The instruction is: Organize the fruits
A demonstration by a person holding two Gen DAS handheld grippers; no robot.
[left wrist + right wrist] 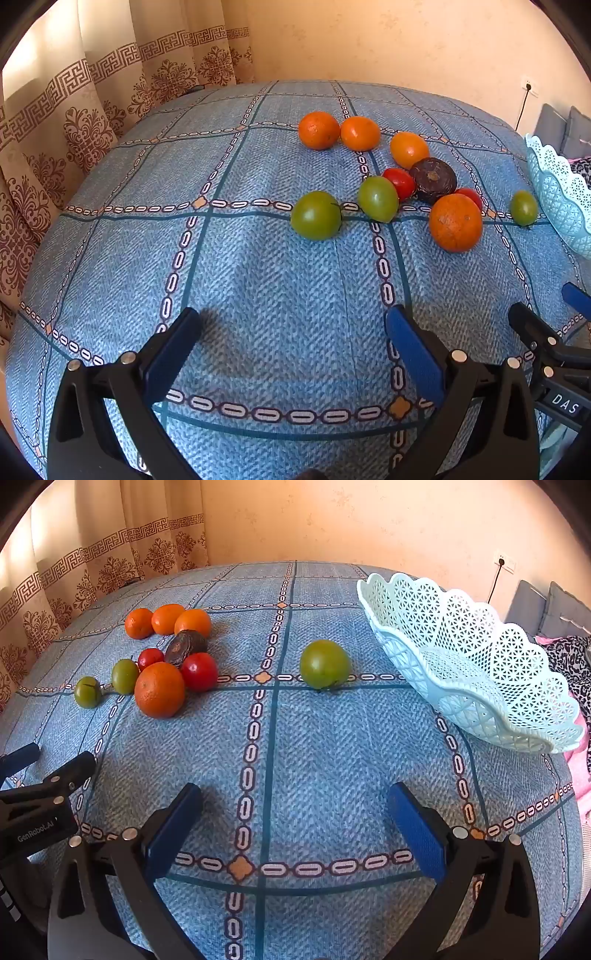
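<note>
- Ahead of the left hand-held gripper (293, 345), whose jaws stand wide apart and hold nothing, fruit lies on a blue checked surface (258, 280).
- Beyond it and to its right: three oranges (360, 133) in a row, a dark fruit (434, 180), two red tomatoes (399, 182), green tomatoes (316, 215) and a big orange (456, 222).
- Right hand-held gripper (295, 825) is likewise spread wide and empty, just above the cloth.
- Straight ahead of it sits a lone green tomato (324, 664); the cluster lies ahead to its left.
- Ahead to its right rests a pale lattice basket (476, 686), tilted, with no fruit inside.
</note>
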